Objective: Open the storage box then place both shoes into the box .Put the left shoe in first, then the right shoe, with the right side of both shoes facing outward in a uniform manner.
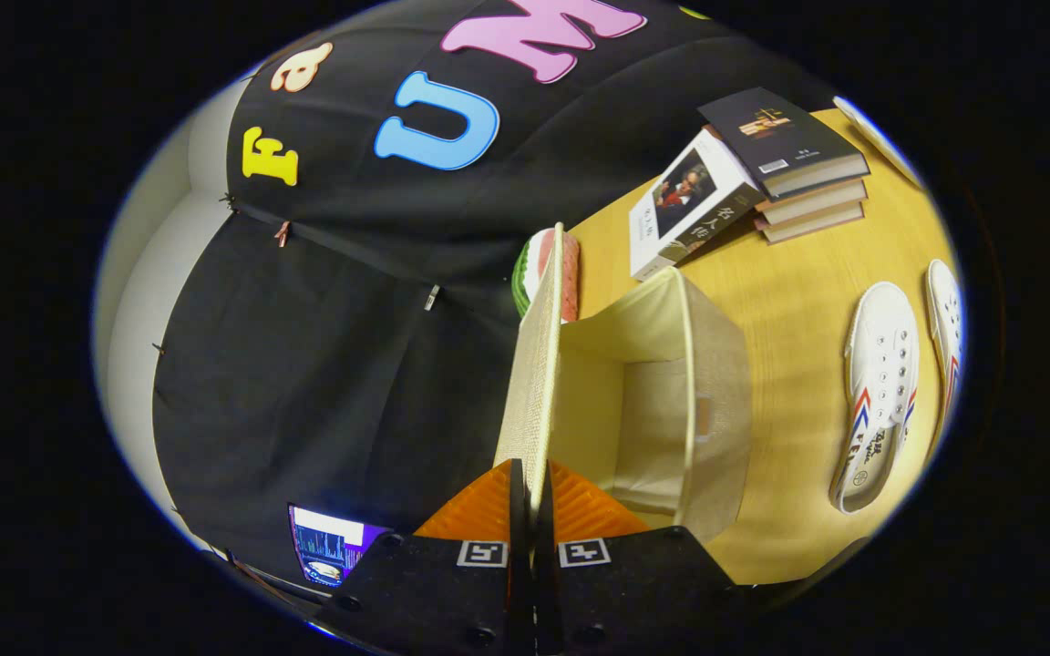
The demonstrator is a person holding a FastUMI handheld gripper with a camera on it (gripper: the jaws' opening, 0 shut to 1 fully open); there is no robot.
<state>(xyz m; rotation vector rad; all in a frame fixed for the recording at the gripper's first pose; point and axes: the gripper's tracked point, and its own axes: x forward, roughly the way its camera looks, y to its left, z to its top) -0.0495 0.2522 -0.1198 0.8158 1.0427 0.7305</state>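
The beige fabric storage box (716,401) stands open on the wooden table (789,292), its inside bare. Its flat lid (534,364) is swung up on edge, and my gripper (530,497) is shut on the lid's near edge, one finger on each face. Two white canvas shoes with red and blue stripes lie on the table beyond the box. The nearer shoe (876,401) lies with its laces showing. The second shoe (944,328) lies just past it. The whole view is rolled sideways.
A stack of books (798,173) and a leaning white book (689,205) sit on the table past the box. A watermelon-patterned object (539,269) is behind the lid. A lit screen (329,545) shows beside my fingers.
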